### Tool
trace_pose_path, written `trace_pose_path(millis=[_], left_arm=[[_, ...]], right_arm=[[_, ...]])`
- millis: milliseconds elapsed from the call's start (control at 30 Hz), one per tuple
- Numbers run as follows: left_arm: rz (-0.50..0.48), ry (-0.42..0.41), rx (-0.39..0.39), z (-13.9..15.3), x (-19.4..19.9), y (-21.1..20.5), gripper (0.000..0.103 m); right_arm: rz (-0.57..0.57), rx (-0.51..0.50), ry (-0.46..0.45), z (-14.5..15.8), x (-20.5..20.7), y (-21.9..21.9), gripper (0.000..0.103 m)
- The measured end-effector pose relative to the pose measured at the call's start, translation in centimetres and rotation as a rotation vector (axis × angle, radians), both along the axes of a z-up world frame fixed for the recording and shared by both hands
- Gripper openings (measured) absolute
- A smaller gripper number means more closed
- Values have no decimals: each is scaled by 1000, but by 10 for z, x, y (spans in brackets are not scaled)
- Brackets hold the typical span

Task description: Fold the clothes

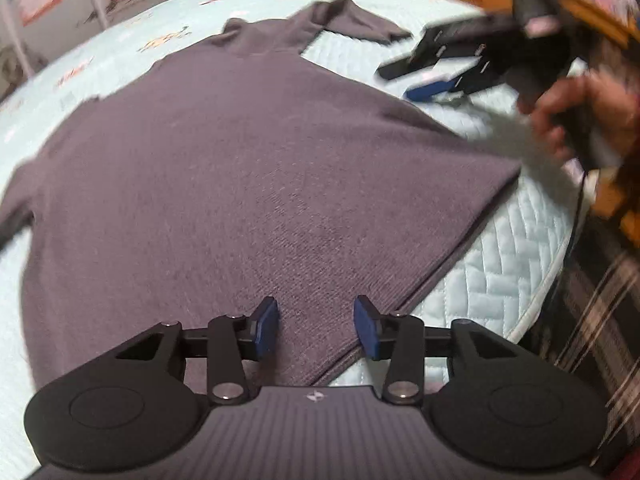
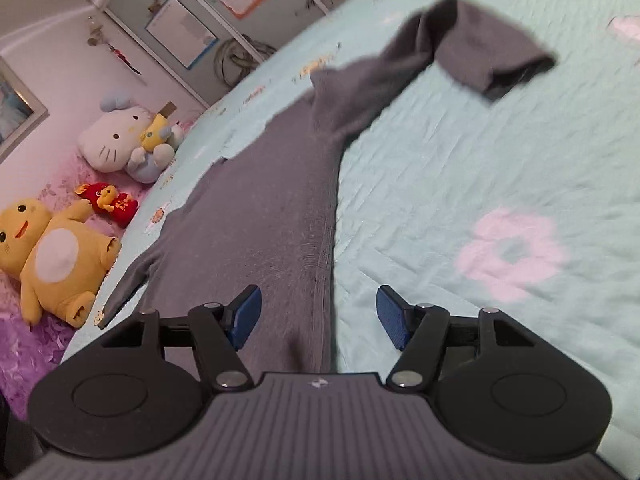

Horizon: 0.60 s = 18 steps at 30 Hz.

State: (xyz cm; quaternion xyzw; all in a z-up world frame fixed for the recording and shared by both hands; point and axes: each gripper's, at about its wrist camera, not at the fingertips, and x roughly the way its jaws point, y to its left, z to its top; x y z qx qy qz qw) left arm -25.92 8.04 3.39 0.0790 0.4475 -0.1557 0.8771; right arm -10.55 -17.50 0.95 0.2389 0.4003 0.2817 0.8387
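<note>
A dark grey sweater point(image 1: 224, 168) lies spread flat on a pale blue quilted bed point(image 1: 516, 264), its hem running along the bed's near edge and its collar pointing toward the far side. One sleeve point(image 2: 472, 40) stretches out toward the far part of the bed, its cuff folded back on itself; the other sleeve is cut off at the left border of the left wrist view.

The left gripper point(image 1: 316, 326) hovers over the hem, its blue-padded fingers point(image 1: 266, 326) apart, with knit fabric showing in the gap but neither pad pressing on it. The right gripper point(image 2: 318, 316) sits above the sweater's side edge, its fingers wider apart, one over the knit and one over bare quilt, gripping nothing.

In the left wrist view the right gripper point(image 1: 436, 72) and the hand point(image 1: 568, 116) carrying it are smeared by motion blur, so details there are hard to make out.

Beyond the bed's edge, plush toys point(image 2: 60, 256) rest on a pink-purple cover. Posters on the far wall are too blurred to read.
</note>
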Motion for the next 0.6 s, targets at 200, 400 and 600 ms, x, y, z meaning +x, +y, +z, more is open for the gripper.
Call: trace_pose_path(millis=[200,400,600], left_arm=[[4,4,-32,-4,-2,6,47],[5,-6,-26,-5,-4,7,48],[18,-12,-10,-5,-3,5,50]], right_arm=[[62,-64,-43,-3,21,29,2],[17,69,1,-19,21,-1,2],[51,-11,-157,30,-35,-2,15]])
